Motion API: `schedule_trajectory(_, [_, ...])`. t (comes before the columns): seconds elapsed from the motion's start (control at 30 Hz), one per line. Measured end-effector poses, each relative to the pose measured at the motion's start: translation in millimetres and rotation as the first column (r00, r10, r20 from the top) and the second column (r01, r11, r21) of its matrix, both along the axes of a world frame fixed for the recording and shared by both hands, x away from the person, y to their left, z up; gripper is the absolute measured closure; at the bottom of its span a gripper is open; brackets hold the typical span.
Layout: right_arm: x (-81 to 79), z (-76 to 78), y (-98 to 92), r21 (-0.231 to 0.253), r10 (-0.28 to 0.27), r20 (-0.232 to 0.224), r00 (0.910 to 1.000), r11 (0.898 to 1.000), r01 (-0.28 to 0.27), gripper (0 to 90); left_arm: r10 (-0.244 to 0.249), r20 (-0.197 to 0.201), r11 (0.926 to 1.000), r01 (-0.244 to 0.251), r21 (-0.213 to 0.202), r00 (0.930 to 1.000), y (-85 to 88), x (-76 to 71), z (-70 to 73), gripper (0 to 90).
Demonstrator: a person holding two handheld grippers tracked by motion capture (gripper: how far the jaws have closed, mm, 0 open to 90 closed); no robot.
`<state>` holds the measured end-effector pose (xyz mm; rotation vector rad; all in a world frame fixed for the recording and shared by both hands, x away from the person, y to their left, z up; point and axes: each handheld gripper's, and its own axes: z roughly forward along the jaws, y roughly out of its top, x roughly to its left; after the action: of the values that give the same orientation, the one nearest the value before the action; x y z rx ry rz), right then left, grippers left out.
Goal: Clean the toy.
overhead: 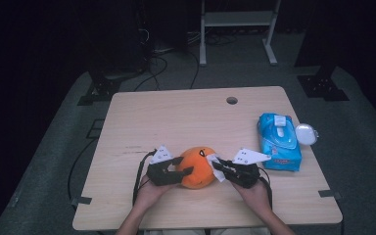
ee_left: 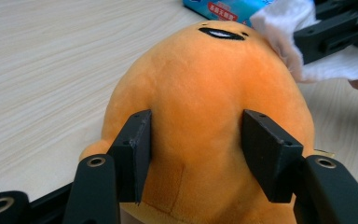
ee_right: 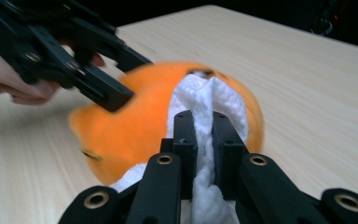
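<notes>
While the left gripper (ee_left: 196, 154) squeezes the orange plush (ee_left: 205, 116) w/ one jaw on each side, the right gripper (ee_right: 204, 140) has its jaws pressed tight on a white wipe (ee_right: 209, 100). That wipe lies against the plush, right in front of the right gripper. Both sit near the front edge of the table (overhead: 176, 112), the plush between the 2 grippers. Past the right gripper's far side is a blue pack (overhead: 279, 142), w/ a small round lid (overhead: 306, 133) next to it.
</notes>
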<state>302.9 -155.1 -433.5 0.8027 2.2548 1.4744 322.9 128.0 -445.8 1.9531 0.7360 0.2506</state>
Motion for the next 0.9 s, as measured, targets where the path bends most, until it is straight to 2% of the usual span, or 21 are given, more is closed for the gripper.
schedule_trajectory(0.1, [1.4, 0.5, 0.8, 0.002, 0.004, 0.009, 0.9999, 1.000, -0.004, 81.6, -0.007, 0.009, 1.0000, 0.007, 0.006, 0.9999, -1.0, -0.8, 0.0, 45.3])
schedule_trajectory(0.13, [6.2, -4.8, -6.4, 0.022, -0.014, -0.029, 0.9995, 1.000, 0.014, 81.7, -0.013, 0.017, 0.9999, 0.013, 0.009, 0.9998, -2.9, -1.9, 0.2, 45.5])
schedule_trajectory(0.17, [6.2, -4.8, -6.4, 0.022, -0.014, -0.029, 0.9995, 1.000, 0.014, 81.7, -0.013, 0.017, 0.9999, 0.013, 0.009, 0.9998, -2.9, -1.9, 0.2, 45.5])
schedule_trajectory(0.2, [10.7, -9.6, -13.6, 0.017, -0.045, -0.043, 0.9981, 0.999, 0.046, 81.7, -0.015, 0.023, 0.9998, 0.014, 0.013, 0.9996, -4.3, -2.9, 0.6, 45.6])
schedule_trajectory(0.27, [12.4, -9.7, -17.7, 0.029, -0.061, -0.056, 0.9965, 0.998, 0.063, 81.6, -0.027, 0.043, 0.9991, 0.025, 0.034, 0.9987, -7.4, -5.1, 1.9, 45.9])
schedule_trajectory(0.47, [6.2, 1.7, -8.4, 0.042, -0.025, -0.011, 0.9996, 0.999, 0.026, 81.6, -0.044, 0.058, 0.9985, 0.042, 0.036, 0.9973, -8.2, -6.7, 1.4, 46.6])
schedule_trajectory(0.53, [7.3, 0.5, -8.7, 0.040, -0.026, -0.018, 0.9995, 0.999, 0.026, 81.6, -0.050, 0.062, 0.9981, 0.048, 0.039, 0.9969, -8.6, -6.8, 1.7, 46.8])
schedule_trajectory(0.6, [12.5, -6.8, -15.0, 0.046, -0.044, -0.053, 0.9976, 0.998, 0.046, 81.6, -0.058, 0.067, 0.9975, 0.056, 0.043, 0.9960, -11.4, -8.2, 2.5, 47.1])
schedule_trajectory(0.7, [11.5, -6.0, -15.5, 0.054, -0.052, -0.062, 0.9967, 0.997, 0.056, 81.6, -0.063, 0.080, 0.9965, 0.059, 0.060, 0.9948, -13.7, -10.0, 2.9, 47.5])
schedule_trajectory(0.73, [5.2, 0.4, -8.8, 0.040, -0.032, -0.021, 0.9993, 0.999, 0.033, 81.6, -0.072, 0.082, 0.9960, 0.067, 0.059, 0.9941, -13.6, -10.6, 2.7, 47.9])
schedule_trajectory(0.8, [-0.6, 7.2, -0.9, 0.045, 0.011, 0.009, 0.9999, 0.999, -0.012, 81.6, -0.089, 0.088, 0.9946, 0.083, 0.062, 0.9922, -15.0, -11.6, 2.8, 48.3])
schedule_trajectory(0.87, [-3.4, 10.3, 5.3, 0.013, 0.023, 0.035, 0.9991, 1.000, -0.023, 81.6, -0.098, 0.099, 0.9932, 0.090, 0.073, 0.9903, -17.9, -13.7, 3.4, 48.8])
schedule_trajectory(0.9, [-2.1, 8.9, 4.8, 0.008, 0.017, 0.034, 0.9993, 1.000, -0.017, 81.6, -0.098, 0.099, 0.9932, 0.090, 0.073, 0.9903, -17.9, -13.7, 3.4, 48.9])
